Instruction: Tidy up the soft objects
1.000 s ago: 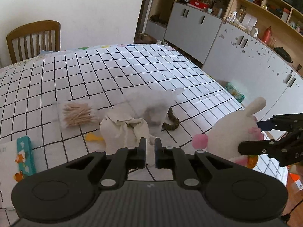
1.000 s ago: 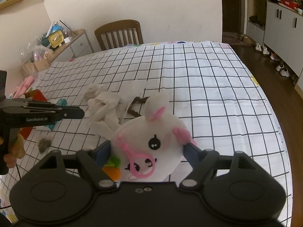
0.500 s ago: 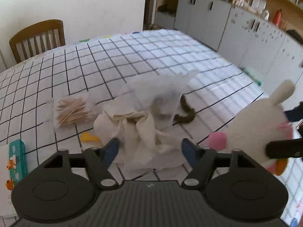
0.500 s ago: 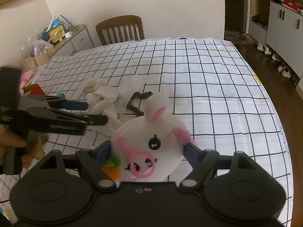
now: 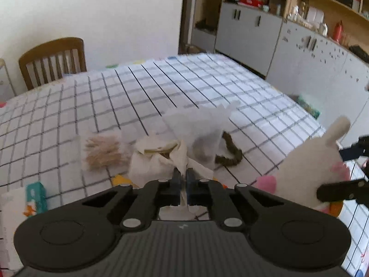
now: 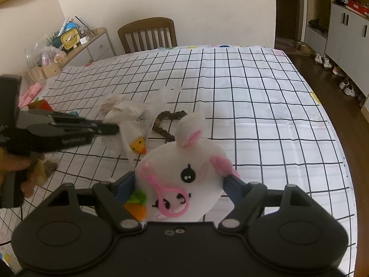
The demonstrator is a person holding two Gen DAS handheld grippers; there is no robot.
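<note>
A white cloth with a black grid covers the worktop; a slatted wooden chair stands at its far end and grey cabinets line the wall. The left gripper has just been closing and pinches a fold of the crumpled cream cloth. Beside it lie a translucent bag and a brown scrunchie. The right gripper clamps the round white plush rabbit. Only the right view shows the cloth's yellow duck.
</note>
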